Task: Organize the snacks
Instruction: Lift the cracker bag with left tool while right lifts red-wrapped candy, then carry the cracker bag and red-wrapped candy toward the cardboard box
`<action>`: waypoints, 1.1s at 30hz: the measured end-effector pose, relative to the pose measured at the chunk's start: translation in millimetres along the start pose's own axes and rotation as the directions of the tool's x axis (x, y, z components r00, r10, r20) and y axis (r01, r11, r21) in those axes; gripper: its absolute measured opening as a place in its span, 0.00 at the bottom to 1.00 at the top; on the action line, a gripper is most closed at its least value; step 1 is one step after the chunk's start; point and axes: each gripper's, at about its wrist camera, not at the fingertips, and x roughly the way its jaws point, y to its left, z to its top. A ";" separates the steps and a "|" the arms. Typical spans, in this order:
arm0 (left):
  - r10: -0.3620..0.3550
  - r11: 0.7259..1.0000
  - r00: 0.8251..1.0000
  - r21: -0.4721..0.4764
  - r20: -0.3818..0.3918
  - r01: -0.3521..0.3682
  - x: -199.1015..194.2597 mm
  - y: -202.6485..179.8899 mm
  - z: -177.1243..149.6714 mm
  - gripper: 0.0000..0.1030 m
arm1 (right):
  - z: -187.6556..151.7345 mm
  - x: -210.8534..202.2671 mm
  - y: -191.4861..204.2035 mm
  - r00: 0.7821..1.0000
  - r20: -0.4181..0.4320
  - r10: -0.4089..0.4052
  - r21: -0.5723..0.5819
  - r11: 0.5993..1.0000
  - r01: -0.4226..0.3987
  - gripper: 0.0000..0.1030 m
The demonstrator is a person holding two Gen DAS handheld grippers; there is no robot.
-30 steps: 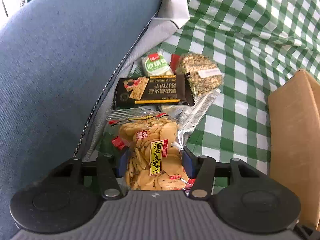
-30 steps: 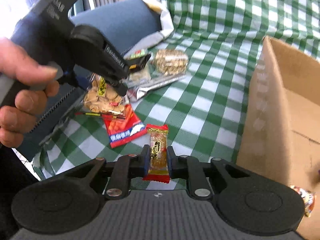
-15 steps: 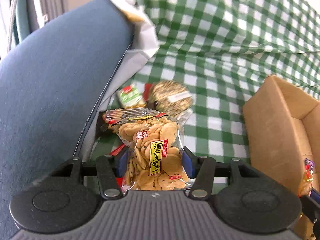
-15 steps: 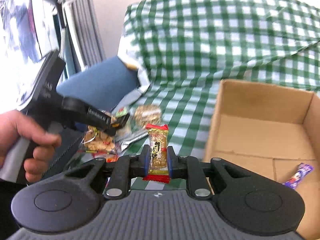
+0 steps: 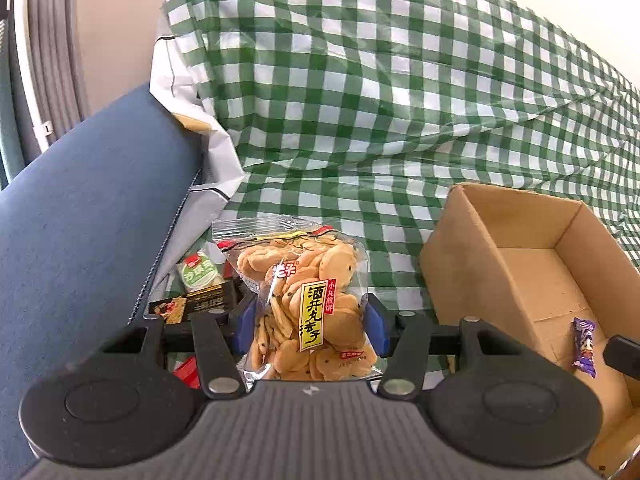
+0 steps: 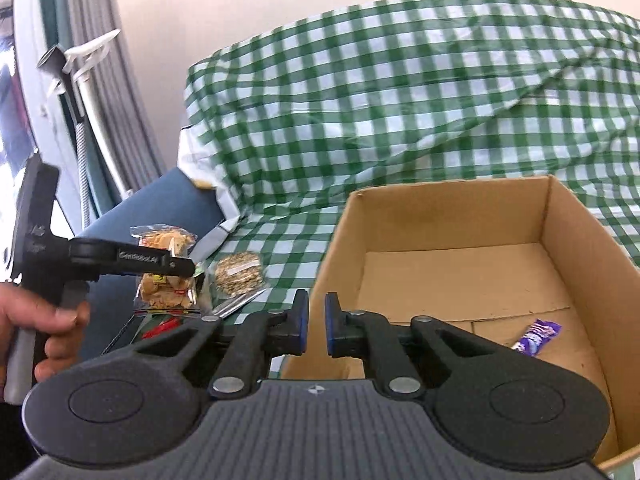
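Observation:
My left gripper (image 5: 306, 326) is shut on a clear bag of round crackers (image 5: 304, 304) with a yellow label, held up above the snack pile; it also shows in the right wrist view (image 6: 166, 276). My right gripper (image 6: 316, 326) is empty, its jaws a narrow gap apart, over the near left wall of the open cardboard box (image 6: 460, 272). The small bar it held is not in view. A purple candy wrapper (image 6: 536, 334) lies on the box floor, also seen in the left wrist view (image 5: 584, 346).
A green checked cloth (image 5: 360, 120) covers the surface. Loose snacks lie left of the box: a seed bar (image 6: 238, 272), a green round pack (image 5: 198, 274), a black cracker pack (image 5: 188, 304), a red pack (image 6: 160, 326). A blue cushion (image 5: 80, 220) rises at left.
My left gripper lifted the cracker bag up and toward the box. My right gripper moved over the box and let go of the small bar; its jaws now stand empty.

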 end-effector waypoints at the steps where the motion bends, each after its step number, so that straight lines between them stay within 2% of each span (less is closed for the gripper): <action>1: 0.000 1.000 1.000 -0.004 -0.001 0.000 0.8 0.1 0.3 0.58 | 0.3 1.6 -0.7 1.000 -0.006 0.004 0.011 1.000 -0.004 0.08; 5: 0.009 1.000 1.000 -0.020 -0.009 -0.010 3.4 5.9 -0.1 0.58 | -3.7 6.7 8.8 0.998 -0.045 0.039 0.005 0.999 -0.039 0.12; 10: 0.017 0.999 1.000 -0.042 -0.009 -0.017 0.2 18.9 -0.3 0.58 | -13.5 24.1 47.7 0.995 -0.089 0.055 -0.108 0.992 -0.064 0.12; 14: 0.020 0.997 1.000 -0.070 -0.011 -0.021 -1.4 30.3 0.2 0.58 | -29.4 49.1 84.6 0.990 -0.142 -0.004 -0.194 0.981 -0.024 0.12; 16: 0.025 0.997 1.000 -0.076 -0.013 -0.026 -2.0 34.8 0.2 0.58 | -41.5 65.3 102.9 0.983 -0.159 -0.094 -0.266 0.963 0.049 0.13; 17: 0.025 0.997 1.000 -0.079 -0.014 -0.026 -2.3 36.9 0.5 0.58 | -48.5 72.8 114.1 0.979 -0.146 -0.142 -0.326 0.941 0.088 0.15; 21: 0.026 0.996 1.000 -0.079 -0.015 -0.027 -4.2 43.3 1.9 0.58 | -72.4 107.1 140.3 0.940 -0.162 -0.302 -0.444 0.873 0.204 0.27; 23: 0.024 0.996 1.000 -0.084 -0.014 -0.025 -4.8 45.8 2.4 0.58 | -82.4 124.0 145.2 0.915 -0.200 -0.349 -0.462 0.857 0.226 0.40; 28: 0.012 0.995 1.000 -0.101 -0.014 -0.014 -4.9 50.5 4.1 0.58 | -96.3 151.3 137.5 0.852 -0.286 -0.440 -0.402 0.862 0.310 0.40; 33: -0.005 0.996 1.000 -0.092 -0.014 0.004 -4.3 46.4 4.9 0.58 | -96.3 155.3 134.8 0.844 -0.279 -0.459 -0.338 0.869 0.361 0.40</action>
